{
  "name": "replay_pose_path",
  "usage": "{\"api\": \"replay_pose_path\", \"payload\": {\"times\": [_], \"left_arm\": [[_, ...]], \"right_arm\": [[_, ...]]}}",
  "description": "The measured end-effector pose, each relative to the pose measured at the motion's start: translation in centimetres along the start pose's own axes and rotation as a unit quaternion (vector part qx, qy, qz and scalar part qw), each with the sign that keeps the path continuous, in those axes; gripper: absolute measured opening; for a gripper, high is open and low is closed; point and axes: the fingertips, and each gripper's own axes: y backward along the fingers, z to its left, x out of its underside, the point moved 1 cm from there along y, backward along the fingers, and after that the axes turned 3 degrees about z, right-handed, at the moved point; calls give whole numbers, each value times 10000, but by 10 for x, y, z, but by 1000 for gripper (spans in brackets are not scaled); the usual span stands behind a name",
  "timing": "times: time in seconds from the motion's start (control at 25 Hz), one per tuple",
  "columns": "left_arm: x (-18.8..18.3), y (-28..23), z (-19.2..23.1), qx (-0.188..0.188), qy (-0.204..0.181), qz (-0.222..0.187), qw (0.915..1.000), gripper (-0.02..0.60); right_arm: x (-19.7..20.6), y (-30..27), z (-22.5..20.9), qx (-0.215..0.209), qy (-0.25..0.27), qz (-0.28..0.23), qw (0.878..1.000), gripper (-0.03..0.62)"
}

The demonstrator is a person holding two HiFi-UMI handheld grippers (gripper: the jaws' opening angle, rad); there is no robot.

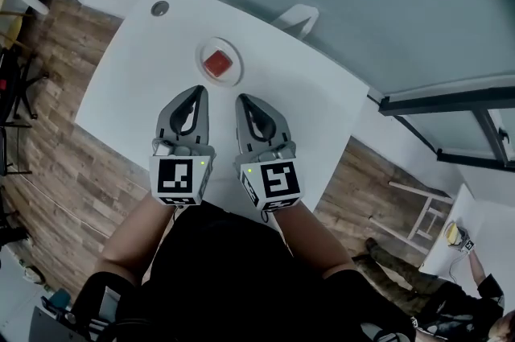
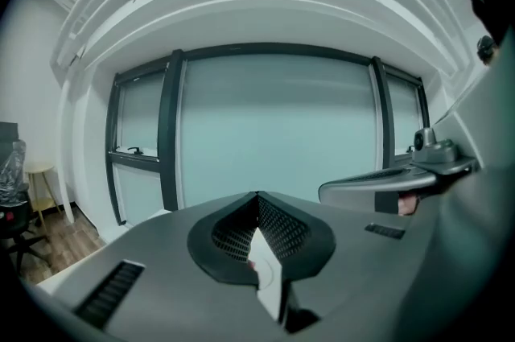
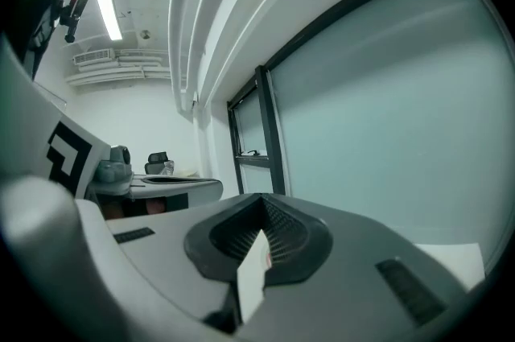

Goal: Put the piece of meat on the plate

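On the white table [image 1: 137,83], we see the piece of meat [image 1: 217,63] on the plate [image 1: 230,48]; left gripper [image 1: 198,91] and right gripper [image 1: 244,100] are both closed, empty.

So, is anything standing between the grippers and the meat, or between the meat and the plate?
Nothing visible. The meat already lies on the plate; only table shows between it and the left gripper and right gripper.

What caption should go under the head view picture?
Meat sits on the plate; left tongs and right tongs shut, empty, short of it.
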Motion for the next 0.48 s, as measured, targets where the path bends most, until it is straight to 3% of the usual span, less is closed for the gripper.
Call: {"api": "replay_pose_path", "payload": {"times": [0.48], "left_arm": [[-46, 46, -51, 332, -44, -447, 9984, 3]], "right_arm": [[-49, 55, 6, 108, 360, -512, 9980, 3]]}}
